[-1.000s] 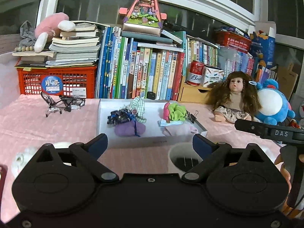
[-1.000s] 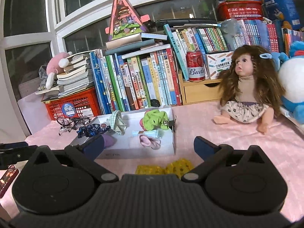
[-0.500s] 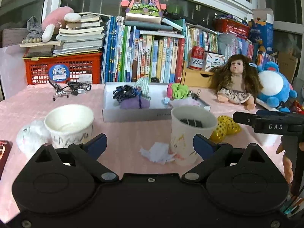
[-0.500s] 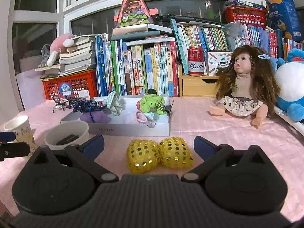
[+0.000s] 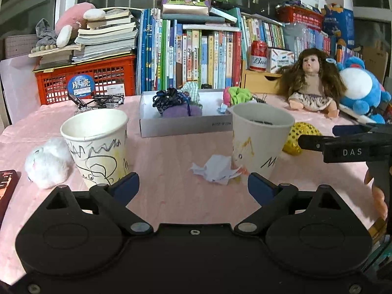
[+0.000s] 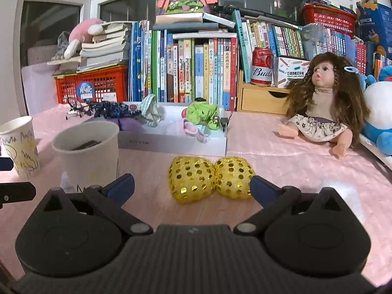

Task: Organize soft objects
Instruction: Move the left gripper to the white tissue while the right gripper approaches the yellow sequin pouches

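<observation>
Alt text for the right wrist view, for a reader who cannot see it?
The open right claw faces a gold sequined soft toy lying on a pink tablecloth. A paper cup stands left of it; behind are a white box of fabric items and a seated doll.

Black tongs (image 5: 193, 187), blue fingertips (image 5: 127, 186), silver screws.

**Pink table crowded around a white box**

A pink-clothed table (image 5: 171, 152) is carrying a white box (image 5: 181, 125). In front of the box are sitting two paper cups (image 5: 98, 144) (image 5: 259, 137), crumpled paper (image 5: 215, 170), a white fluffy toy (image 5: 47, 163) and gold sequined pads (image 6: 210, 180); right of it, a doll (image 6: 323, 107).
</observation>
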### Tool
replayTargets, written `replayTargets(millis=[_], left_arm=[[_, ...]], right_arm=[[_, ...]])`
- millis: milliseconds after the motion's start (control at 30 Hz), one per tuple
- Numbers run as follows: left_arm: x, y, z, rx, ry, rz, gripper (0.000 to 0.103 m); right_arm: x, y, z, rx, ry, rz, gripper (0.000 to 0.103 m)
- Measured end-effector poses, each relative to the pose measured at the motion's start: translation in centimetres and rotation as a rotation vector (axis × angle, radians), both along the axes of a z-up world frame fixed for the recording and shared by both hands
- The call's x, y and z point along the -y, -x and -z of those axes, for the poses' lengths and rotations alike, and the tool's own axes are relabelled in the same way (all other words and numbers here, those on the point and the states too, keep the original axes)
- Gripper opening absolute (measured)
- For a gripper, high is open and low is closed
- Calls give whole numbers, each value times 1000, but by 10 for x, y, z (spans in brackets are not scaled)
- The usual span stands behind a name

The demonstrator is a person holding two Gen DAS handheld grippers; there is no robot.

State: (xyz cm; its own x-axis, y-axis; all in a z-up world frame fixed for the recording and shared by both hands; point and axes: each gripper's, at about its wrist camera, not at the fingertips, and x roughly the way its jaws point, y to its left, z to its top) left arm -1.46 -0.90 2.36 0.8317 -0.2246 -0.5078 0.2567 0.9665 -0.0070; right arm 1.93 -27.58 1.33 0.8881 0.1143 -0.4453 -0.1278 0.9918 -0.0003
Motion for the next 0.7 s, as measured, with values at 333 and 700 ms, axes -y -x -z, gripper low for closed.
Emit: replayTargets(millis=[333, 700], left_arm=[[4, -6, 9, -24, 1, 14, 76], [13, -15, 17, -68, -32, 40, 47]], right_arm=[[-10, -8, 6, -20, 51, -11, 103], [-13, -21, 9, -65, 68, -12, 99]])
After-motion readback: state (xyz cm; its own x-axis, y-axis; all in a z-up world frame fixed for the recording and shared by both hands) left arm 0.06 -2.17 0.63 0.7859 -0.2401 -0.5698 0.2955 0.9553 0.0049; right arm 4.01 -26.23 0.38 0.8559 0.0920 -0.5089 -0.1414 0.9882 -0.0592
